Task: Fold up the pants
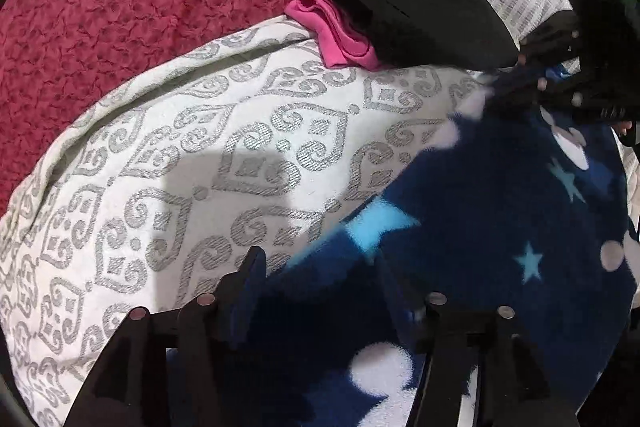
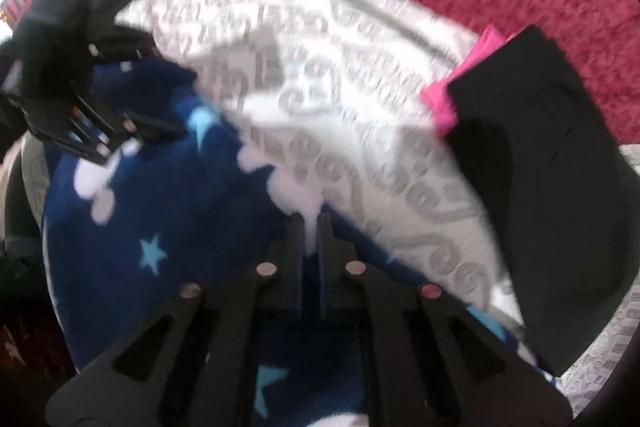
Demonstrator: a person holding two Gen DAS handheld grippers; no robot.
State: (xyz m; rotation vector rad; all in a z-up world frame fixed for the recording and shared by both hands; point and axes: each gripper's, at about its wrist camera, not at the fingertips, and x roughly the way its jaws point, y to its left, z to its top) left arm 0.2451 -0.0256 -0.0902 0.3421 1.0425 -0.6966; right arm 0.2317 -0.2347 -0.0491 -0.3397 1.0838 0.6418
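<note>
Right gripper (image 2: pixel 309 227) jaws pinch the pants (image 2: pixel 160 207) edge; left gripper (image 1: pixel 320 267) jaws open (bedspread (image 1: pixel 180 147) bare beyond).

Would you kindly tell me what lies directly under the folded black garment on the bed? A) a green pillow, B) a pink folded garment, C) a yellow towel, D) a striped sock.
B: the left wrist view shows the black garment resting on top of a pink folded garment, whose edges stick out beside it on the patterned white cover.
</note>
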